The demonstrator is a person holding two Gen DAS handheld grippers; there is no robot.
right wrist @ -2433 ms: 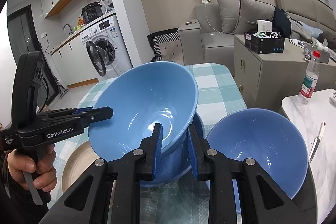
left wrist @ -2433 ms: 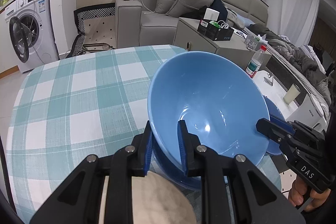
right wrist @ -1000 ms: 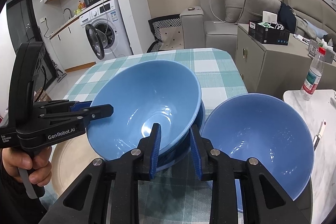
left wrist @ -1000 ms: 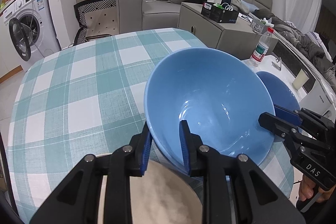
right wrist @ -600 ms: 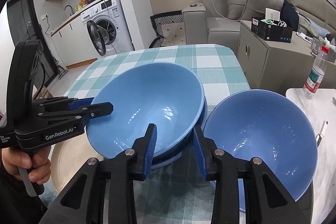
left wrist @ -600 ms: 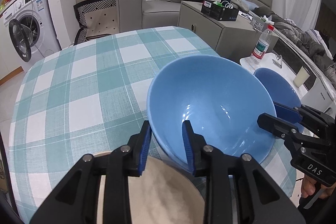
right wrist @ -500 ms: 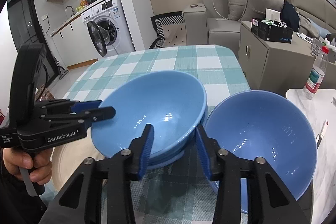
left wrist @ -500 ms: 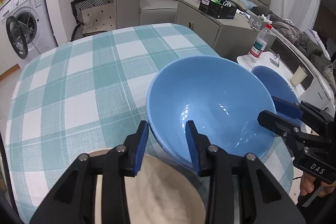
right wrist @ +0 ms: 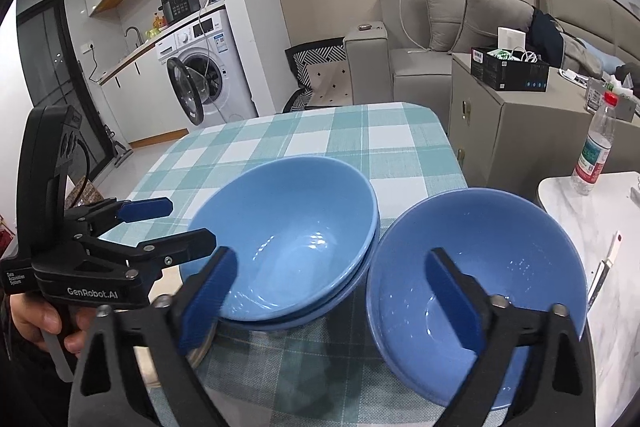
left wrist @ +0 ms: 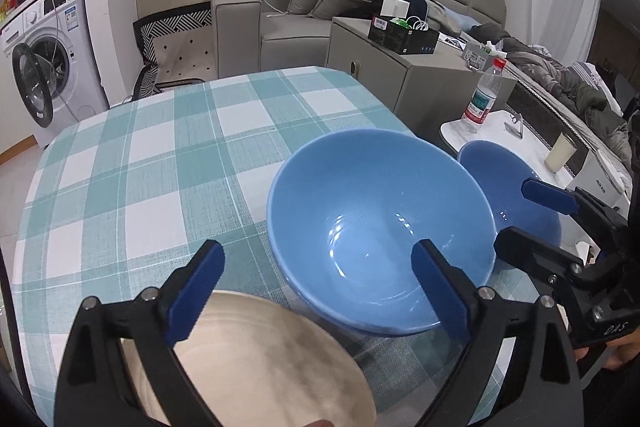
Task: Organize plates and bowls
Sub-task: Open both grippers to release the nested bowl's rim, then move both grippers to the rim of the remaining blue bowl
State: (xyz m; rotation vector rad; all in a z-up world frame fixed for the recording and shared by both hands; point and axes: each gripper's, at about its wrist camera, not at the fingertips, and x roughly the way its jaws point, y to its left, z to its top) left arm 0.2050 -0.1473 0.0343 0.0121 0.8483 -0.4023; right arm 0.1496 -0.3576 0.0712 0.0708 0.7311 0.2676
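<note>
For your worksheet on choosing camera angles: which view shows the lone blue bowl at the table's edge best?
The right wrist view: the lone blue bowl fills it, rim and inside visible. The left wrist view shows only part of it, behind the stacked bowls.

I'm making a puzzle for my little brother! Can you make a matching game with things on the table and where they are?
Things:
1. top blue bowl
2. single blue bowl
3. beige plate
4. left tool

States:
A. standing alone by the table edge
B. nested in another bowl
C. opening, nothing between its pads
D. lying under the left tool

Pairs: 1-B, 2-A, 3-D, 4-C
</note>
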